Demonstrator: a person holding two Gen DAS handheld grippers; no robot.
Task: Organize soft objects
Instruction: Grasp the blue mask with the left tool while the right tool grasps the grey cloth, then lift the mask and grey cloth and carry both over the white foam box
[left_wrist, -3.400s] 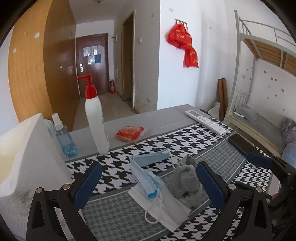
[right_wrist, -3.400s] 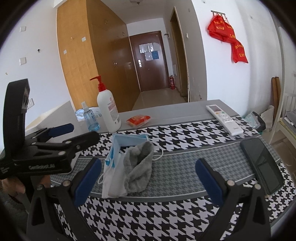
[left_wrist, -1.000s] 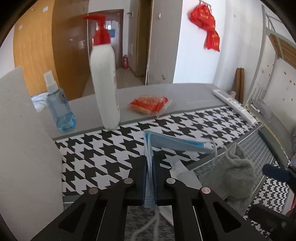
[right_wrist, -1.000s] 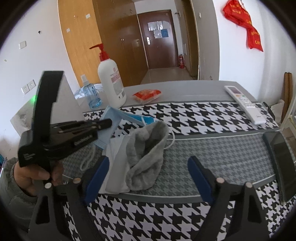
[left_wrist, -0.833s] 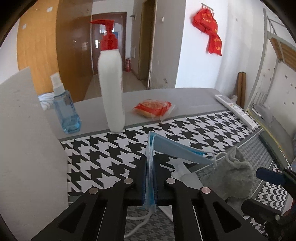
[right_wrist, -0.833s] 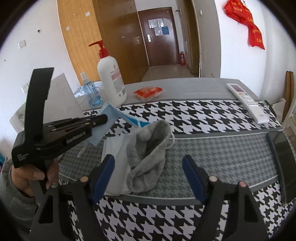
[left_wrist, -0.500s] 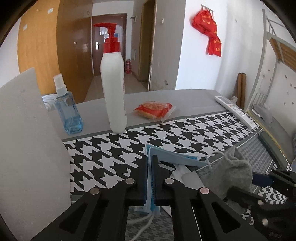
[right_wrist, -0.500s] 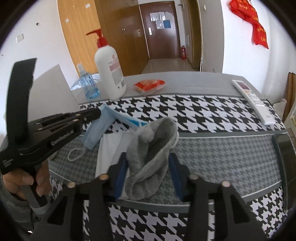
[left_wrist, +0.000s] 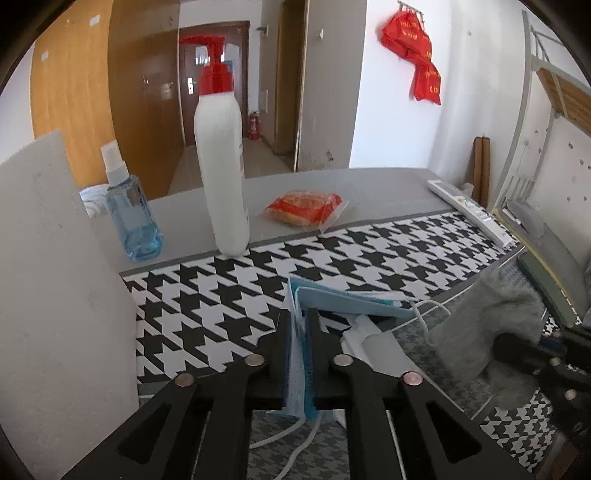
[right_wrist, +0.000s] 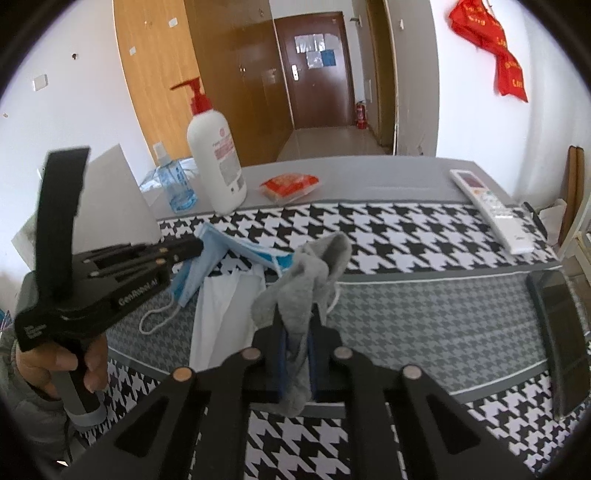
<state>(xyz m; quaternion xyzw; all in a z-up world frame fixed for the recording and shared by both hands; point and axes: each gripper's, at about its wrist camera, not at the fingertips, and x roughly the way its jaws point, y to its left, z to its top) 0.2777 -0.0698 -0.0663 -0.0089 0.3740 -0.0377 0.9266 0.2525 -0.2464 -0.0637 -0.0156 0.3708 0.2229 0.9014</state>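
A blue face mask (left_wrist: 347, 302) sits folded between the fingers of my left gripper (left_wrist: 298, 317), whose jaws are opening slightly while the pads still touch it. In the right wrist view the blue mask (right_wrist: 207, 266) drapes from the left gripper's tip (right_wrist: 197, 246), its ear loop trailing on the cloth. My right gripper (right_wrist: 295, 317) is shut on a grey sock (right_wrist: 310, 280), which stands bunched up above the jaws. A white mask (right_wrist: 225, 314) lies flat on the cloth under both. In the left wrist view the sock (left_wrist: 491, 325) is at the right, with the right gripper (left_wrist: 554, 347) dark behind it.
A houndstooth cloth (left_wrist: 369, 258) covers the table. At the back stand a white pump bottle (left_wrist: 221, 166), a blue spray bottle (left_wrist: 129, 214) and a red snack packet (left_wrist: 303, 206). A remote (right_wrist: 491, 206) and a phone (right_wrist: 561, 332) lie right. A white foam board (left_wrist: 48, 277) rises left.
My right gripper went from wide open to shut on the grey sock, pulling it up into a bunch. The left gripper's jaws have parted a little around the blue mask.
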